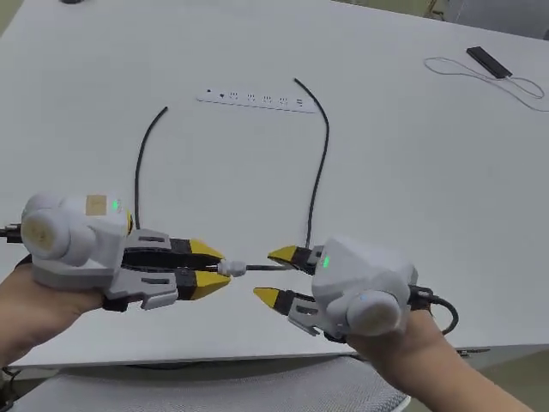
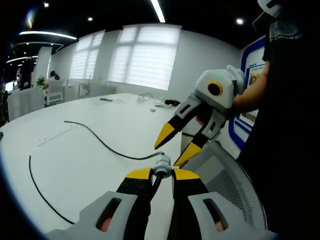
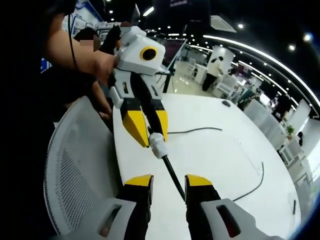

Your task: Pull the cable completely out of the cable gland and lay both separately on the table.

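cable gland (image 1: 232,268) axis left-right, cable (image 1: 319,163) exits right, bends far | left gripper (image 1: 225,269) jaws clamp gland | right gripper (image 1: 263,275) jaws apart astride cable | over near worktop (image 1: 412,172) edge

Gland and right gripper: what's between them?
A short stretch of black cable, running from the gland held in the left gripper to between the open fingers of the right gripper. Clear in the head view and right gripper view.

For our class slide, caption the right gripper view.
Left gripper grips the cable gland; the open right gripper straddles the cable over the table.
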